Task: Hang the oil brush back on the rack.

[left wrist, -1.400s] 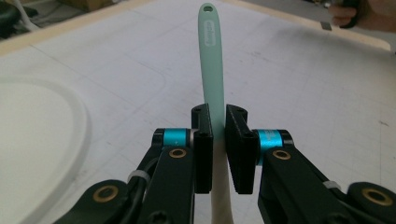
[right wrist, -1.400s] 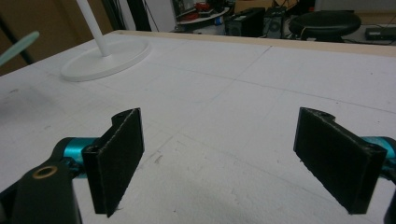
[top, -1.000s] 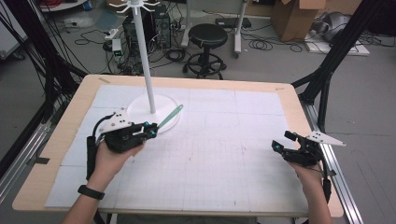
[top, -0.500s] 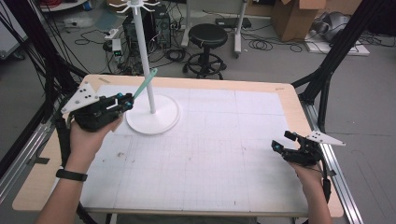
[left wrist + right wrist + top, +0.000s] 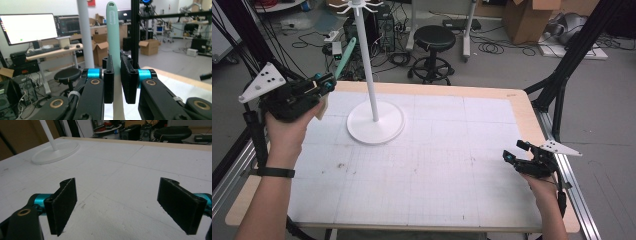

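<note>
Even, diffuse overhead room light, no hard shadows on the white table (image 5: 437,170). High view is soft and low-res, with a slight bend at the edges. Left gripper view: near tool parts sharp, far room mildly blurred, monitor (image 5: 27,27) blown out at left. Right gripper view: pads (image 5: 63,202) soft, dim corner far left.

Two bare forearms, each hand around a black handheld gripper.

The left gripper (image 5: 328,85) and right gripper (image 5: 512,151) have black bodies, flat black jaws, turquoise collars, brass-coloured screws and a pale grey three-cornered plate (image 5: 264,81) on top. A black cable trails from each. A black wristband (image 5: 274,172) circles the left wrist.
</note>
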A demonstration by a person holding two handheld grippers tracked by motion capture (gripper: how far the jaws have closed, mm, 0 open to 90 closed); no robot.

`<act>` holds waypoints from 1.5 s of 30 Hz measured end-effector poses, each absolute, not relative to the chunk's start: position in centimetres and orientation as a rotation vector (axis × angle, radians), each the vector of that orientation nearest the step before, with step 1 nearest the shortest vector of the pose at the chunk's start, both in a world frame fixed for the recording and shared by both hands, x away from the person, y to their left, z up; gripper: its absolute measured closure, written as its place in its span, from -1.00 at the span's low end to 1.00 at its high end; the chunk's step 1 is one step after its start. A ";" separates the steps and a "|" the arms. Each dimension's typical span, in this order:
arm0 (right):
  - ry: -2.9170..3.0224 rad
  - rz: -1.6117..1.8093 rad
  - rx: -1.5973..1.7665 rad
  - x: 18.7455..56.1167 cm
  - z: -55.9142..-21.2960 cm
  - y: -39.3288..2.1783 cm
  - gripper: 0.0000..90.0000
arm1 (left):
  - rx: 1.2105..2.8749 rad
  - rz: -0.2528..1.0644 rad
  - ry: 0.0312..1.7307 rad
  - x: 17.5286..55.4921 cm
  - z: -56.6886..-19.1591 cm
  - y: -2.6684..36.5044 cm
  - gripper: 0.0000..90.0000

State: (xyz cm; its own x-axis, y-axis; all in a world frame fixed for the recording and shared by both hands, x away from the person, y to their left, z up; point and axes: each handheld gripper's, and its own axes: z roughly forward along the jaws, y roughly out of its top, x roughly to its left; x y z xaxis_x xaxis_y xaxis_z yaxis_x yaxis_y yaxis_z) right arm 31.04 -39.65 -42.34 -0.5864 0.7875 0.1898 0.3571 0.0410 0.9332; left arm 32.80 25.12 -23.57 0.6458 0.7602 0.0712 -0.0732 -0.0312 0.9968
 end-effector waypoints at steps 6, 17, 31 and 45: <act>1.948 1.564 1.156 31.0 -42.3 -39.7 -0.66 | 1.395 0.759 0.626 33.1 -22.3 25.8 0.82; 1.949 1.565 1.155 31.0 -42.3 -39.6 -0.66 | 1.341 0.778 0.655 33.9 -21.6 26.3 0.82; 1.950 1.567 1.151 31.0 -42.3 -39.7 -0.66 | 1.331 0.793 0.670 34.6 -21.5 26.0 0.82; 1.945 1.569 1.150 31.0 -42.3 -39.7 -0.66 | 1.356 0.791 0.678 35.5 -21.9 25.2 0.82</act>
